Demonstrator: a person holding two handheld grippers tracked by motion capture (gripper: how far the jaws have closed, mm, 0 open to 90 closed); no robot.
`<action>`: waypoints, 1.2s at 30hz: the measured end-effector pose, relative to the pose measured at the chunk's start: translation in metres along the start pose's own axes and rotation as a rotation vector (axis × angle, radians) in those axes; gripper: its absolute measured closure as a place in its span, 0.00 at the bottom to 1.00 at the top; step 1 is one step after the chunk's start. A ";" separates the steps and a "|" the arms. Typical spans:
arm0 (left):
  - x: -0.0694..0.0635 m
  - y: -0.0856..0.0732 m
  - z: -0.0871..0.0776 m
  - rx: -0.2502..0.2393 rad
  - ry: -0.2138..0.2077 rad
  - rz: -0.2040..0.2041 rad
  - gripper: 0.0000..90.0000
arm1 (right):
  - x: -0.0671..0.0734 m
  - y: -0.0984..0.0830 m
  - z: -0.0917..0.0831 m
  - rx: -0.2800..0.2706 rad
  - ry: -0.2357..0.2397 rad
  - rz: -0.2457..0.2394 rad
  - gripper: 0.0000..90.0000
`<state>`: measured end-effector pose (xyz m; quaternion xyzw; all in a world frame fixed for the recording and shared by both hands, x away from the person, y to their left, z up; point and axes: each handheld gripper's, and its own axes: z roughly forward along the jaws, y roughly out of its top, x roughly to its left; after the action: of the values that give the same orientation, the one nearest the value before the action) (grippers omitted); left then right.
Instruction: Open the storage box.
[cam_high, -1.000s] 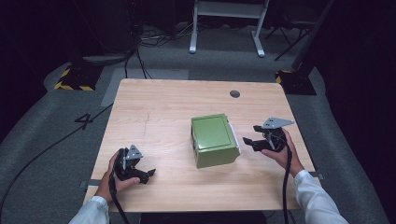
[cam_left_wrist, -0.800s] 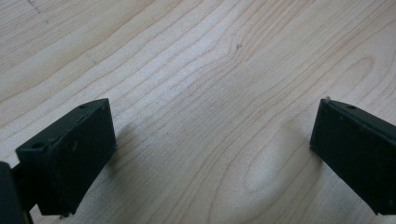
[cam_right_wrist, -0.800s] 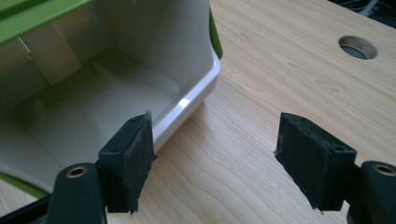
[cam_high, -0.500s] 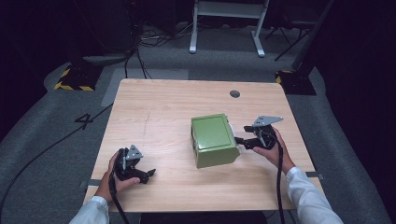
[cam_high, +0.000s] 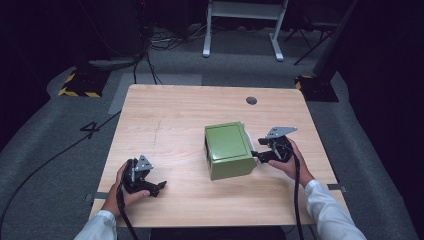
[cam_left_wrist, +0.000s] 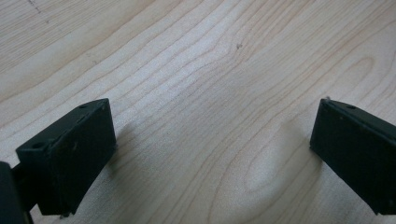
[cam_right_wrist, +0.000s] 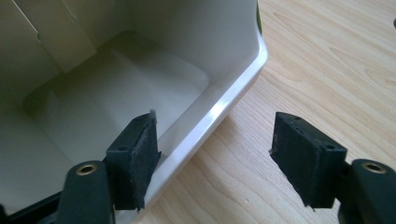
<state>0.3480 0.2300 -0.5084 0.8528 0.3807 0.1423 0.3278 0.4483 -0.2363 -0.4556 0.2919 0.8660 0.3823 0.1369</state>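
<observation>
A green box with a pale, open interior (cam_high: 228, 150) lies on its side near the middle of the light wooden table (cam_high: 175, 115), its opening facing right. The right gripper (cam_high: 260, 154) sits at that opening with its jaws wide, one inside the pale cavity and one outside over the wood, straddling the box's rim (cam_right_wrist: 219, 109) without clamping it. No grasp looks made yet; closing and moving remain. The left gripper (cam_high: 154, 189) rests wide open at the near left, well apart.
</observation>
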 end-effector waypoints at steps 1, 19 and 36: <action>0.000 0.000 0.000 0.000 0.000 0.000 0.01 | 0.000 0.000 0.000 0.000 0.000 0.000 0.36; 0.000 0.000 0.000 0.001 0.000 -0.001 0.01 | -0.027 -0.022 -0.015 -0.005 -0.036 0.063 0.51; 0.000 0.000 0.000 0.001 0.000 -0.001 0.01 | -0.041 -0.033 -0.016 0.013 -0.061 0.069 0.61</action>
<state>0.3479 0.2299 -0.5084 0.8528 0.3811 0.1420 0.3277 0.4598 -0.2883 -0.4686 0.3340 0.8533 0.3719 0.1482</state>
